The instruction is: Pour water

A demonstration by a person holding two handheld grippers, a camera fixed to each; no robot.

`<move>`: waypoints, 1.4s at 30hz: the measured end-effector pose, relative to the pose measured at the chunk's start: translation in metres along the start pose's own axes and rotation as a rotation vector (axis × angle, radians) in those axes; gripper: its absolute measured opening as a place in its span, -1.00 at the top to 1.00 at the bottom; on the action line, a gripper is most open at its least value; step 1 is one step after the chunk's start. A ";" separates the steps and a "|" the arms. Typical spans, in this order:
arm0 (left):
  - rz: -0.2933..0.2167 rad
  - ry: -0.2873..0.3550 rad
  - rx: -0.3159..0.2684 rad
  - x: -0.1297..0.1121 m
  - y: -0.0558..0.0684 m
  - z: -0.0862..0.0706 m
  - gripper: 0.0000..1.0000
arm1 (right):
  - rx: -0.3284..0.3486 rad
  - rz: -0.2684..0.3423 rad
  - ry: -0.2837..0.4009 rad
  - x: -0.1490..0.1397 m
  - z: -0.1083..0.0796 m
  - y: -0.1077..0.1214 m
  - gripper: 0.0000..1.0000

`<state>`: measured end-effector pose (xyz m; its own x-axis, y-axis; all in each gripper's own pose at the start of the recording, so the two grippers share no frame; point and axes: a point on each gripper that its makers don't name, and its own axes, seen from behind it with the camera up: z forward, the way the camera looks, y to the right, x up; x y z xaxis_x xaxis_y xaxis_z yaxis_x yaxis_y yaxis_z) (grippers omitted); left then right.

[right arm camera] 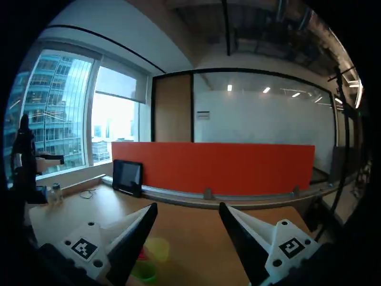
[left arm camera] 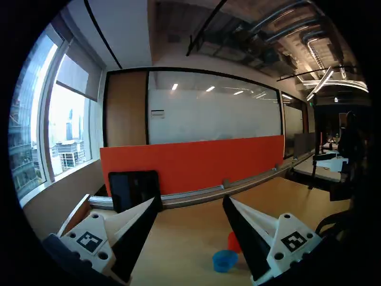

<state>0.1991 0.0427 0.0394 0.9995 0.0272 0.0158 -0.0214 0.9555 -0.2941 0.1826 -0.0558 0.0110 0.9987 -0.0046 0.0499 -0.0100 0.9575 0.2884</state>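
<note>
In the left gripper view my left gripper (left arm camera: 190,202) hangs open above the wooden desk (left arm camera: 190,238), nothing between its fingers. Low down, near its right finger, a blue cup (left arm camera: 225,260) sits on the desk with a red cup (left arm camera: 233,241) just behind it. In the right gripper view my right gripper (right arm camera: 188,206) is open too, raised over the desk (right arm camera: 200,243). A yellow cup (right arm camera: 158,249) and a green cup (right arm camera: 144,271) stand by its left finger, a pink object partly hidden beside them.
An orange partition (right arm camera: 214,167) runs along the desk's far edge, a dark tablet (right arm camera: 127,177) propped against it. At the left of the right gripper view stand a small glass jar (right arm camera: 56,193) and a dark stand (right arm camera: 24,162). More desks (left arm camera: 328,167) lie to the right.
</note>
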 end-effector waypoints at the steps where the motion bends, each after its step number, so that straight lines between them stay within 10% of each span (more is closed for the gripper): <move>1: -0.001 -0.001 -0.014 -0.001 0.002 0.002 -0.94 | 0.026 -0.002 0.002 0.001 0.000 -0.005 -1.00; 12: 0.008 0.011 -0.146 -0.005 0.025 0.013 -0.94 | 0.233 -0.013 0.029 0.012 -0.003 -0.045 -1.00; 42: 0.043 -0.192 -0.318 -0.106 0.053 0.022 -0.95 | 0.392 -0.136 -0.197 -0.066 0.006 -0.073 -1.00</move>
<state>0.0917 0.0971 0.0434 0.9747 0.1484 0.1674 -0.0244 0.8144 -0.5797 0.1172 -0.1272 -0.0078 0.9642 -0.2140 0.1565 0.0650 0.7631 0.6430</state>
